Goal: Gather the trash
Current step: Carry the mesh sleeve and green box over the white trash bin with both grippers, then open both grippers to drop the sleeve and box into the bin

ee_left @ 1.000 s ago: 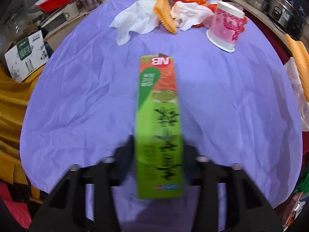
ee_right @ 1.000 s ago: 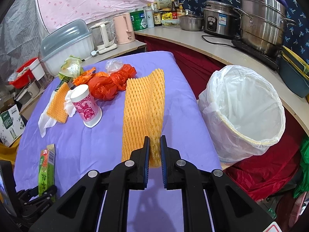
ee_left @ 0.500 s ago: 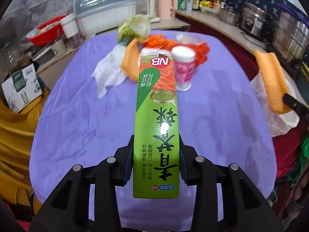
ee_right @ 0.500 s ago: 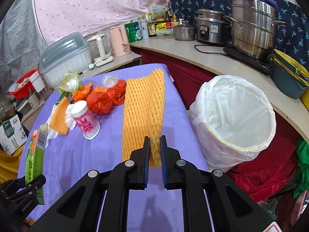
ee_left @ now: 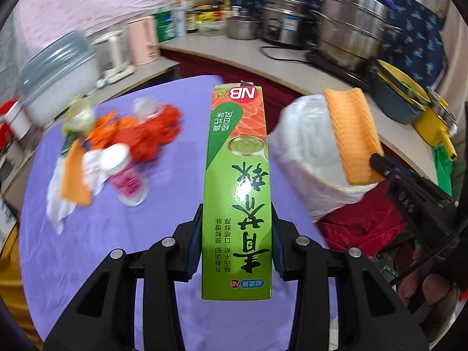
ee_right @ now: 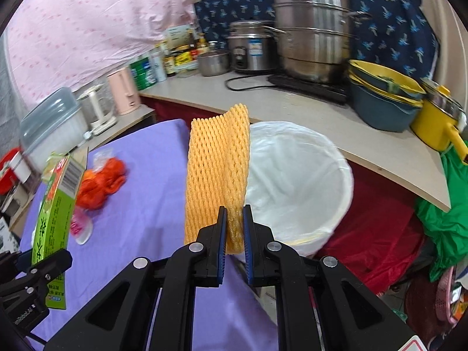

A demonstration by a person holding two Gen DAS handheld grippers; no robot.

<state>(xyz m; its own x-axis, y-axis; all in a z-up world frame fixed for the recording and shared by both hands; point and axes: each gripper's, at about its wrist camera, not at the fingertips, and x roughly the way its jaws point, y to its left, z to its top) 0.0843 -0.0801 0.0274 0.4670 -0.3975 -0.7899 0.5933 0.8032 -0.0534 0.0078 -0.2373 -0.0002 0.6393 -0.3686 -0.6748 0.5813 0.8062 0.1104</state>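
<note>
Left wrist view: the left claw [ee_left: 236, 245] pinches a tall green cardboard carton [ee_left: 237, 181] above the purple-clothed worktop [ee_left: 96, 234], where a pink paper cup [ee_left: 124, 175] (blurred, apparently upside down) stands.

Right wrist view: the right claw [ee_right: 234, 231] is clamped on a yellow foam fruit net [ee_right: 216, 172], beside the white-lined round bin [ee_right: 295, 181].

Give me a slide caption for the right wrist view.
Right gripper carries orange foam net toward white-lined bin.
</note>
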